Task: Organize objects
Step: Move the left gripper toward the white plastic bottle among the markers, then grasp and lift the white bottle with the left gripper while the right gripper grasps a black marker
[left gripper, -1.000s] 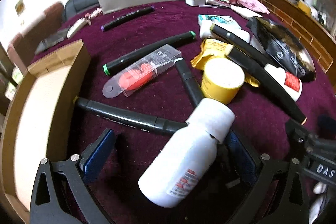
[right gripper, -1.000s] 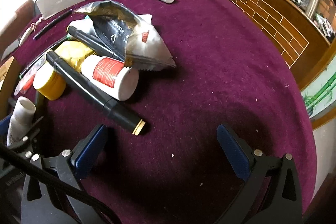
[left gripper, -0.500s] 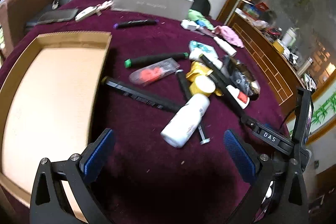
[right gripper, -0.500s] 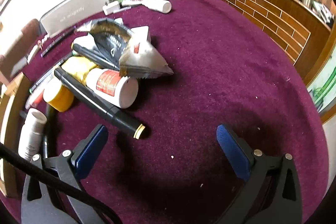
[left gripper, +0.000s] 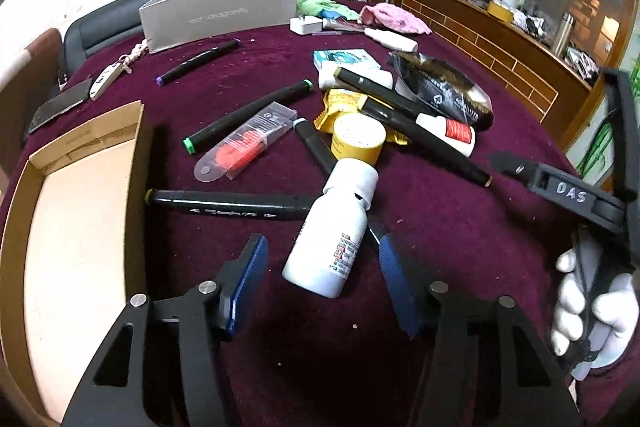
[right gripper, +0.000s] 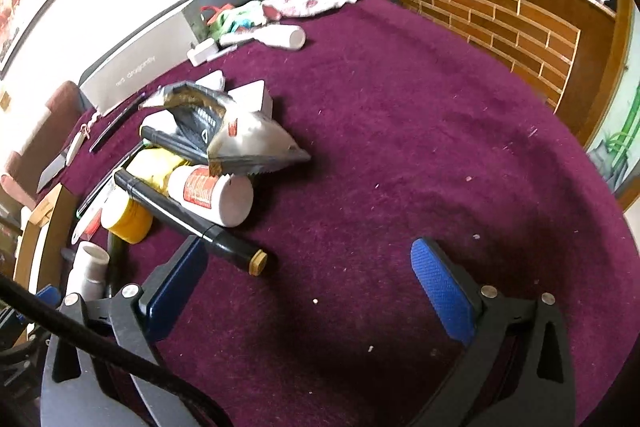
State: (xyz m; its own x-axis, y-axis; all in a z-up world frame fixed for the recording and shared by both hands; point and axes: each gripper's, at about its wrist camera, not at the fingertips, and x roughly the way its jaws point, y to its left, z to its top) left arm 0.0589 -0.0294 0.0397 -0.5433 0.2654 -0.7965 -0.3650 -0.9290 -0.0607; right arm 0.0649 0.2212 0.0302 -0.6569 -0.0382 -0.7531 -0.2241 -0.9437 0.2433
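Closing in, the left gripper (left gripper: 322,275) has its jaws either side of the white bottle (left gripper: 334,235), pads not yet touching. That bottle leans on a black marker (left gripper: 224,205), so a squeeze could roll it away. The right gripper (right gripper: 310,283) gapes empty. Only the left view shows the cardboard tray (left gripper: 136,155); the right view shows bare cloth (right gripper: 420,107) beyond.

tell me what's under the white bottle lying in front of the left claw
The white bottle lies across two black markers: one pointing toward the cardboard tray, another under its cap. Whatever else sits beneath its body is hidden.
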